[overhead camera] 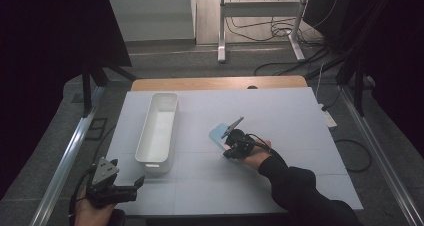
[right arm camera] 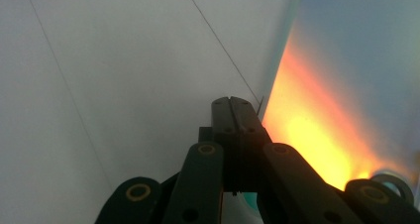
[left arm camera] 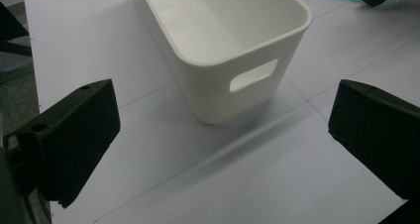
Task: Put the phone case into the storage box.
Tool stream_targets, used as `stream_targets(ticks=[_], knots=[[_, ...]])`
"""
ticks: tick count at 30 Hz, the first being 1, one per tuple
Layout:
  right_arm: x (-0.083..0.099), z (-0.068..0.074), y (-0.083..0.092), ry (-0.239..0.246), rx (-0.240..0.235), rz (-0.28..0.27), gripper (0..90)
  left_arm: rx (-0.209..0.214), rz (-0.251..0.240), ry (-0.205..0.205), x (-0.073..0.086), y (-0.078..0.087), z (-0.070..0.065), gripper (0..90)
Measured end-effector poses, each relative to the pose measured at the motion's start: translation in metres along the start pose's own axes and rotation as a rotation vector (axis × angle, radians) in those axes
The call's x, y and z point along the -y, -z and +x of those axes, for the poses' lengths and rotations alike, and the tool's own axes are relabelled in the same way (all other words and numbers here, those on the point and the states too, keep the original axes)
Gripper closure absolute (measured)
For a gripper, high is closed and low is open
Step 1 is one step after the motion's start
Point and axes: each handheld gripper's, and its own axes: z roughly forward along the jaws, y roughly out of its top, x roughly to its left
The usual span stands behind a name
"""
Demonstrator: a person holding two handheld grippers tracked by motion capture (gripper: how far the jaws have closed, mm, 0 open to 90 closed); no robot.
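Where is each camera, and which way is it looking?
High view: above the table's near side, looking forward and down; both hands, a sleeve, the left claw and right claw.
Left claw view: on the left claw, facing the white bin; its open jaws.
Right claw view: on the right claw, close to the table; jaws together beside a light blue sheet.
High and left claw views share the bin.

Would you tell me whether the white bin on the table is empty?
Empty: the white bin shows only its bare white floor.
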Motion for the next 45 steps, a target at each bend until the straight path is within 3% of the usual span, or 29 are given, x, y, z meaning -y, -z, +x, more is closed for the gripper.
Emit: stream_targets(ticks=[7,13,19,22,25,28,34,45], knots=[[0.011,-0.013,0.006,-0.035,0.019,0.008,89.7,0.000,0.000,-0.001,0.000,0.000,0.000,0.4],[0.022,-0.035,0.015,-0.071,0.071,0.011,89.7,-0.001,0.001,-0.003,0.000,0.000,0.000,0.4],[0.023,-0.040,0.020,-0.113,0.061,0.001,89.7,0.000,0.001,-0.003,0.000,0.000,0.000,0.4],[0.010,-0.044,0.026,-0.115,0.069,-0.055,89.6,0.001,0.001,-0.002,0.000,0.000,0.000,0.4],[0.003,-0.048,0.026,-0.122,0.083,-0.074,89.6,0.002,0.000,-0.001,0.000,0.000,0.000,0.4],[-0.014,-0.062,0.021,-0.157,0.101,-0.108,89.6,0.001,0.004,-0.004,-0.001,-0.001,0.000,0.4],[-0.035,-0.077,0.006,-0.182,0.144,-0.119,89.6,0.001,0.005,-0.004,-0.001,-0.001,0.000,0.4],[-0.053,-0.096,-0.015,-0.234,0.208,-0.118,89.6,0.000,0.009,-0.009,-0.001,-0.001,-0.001,0.4]])
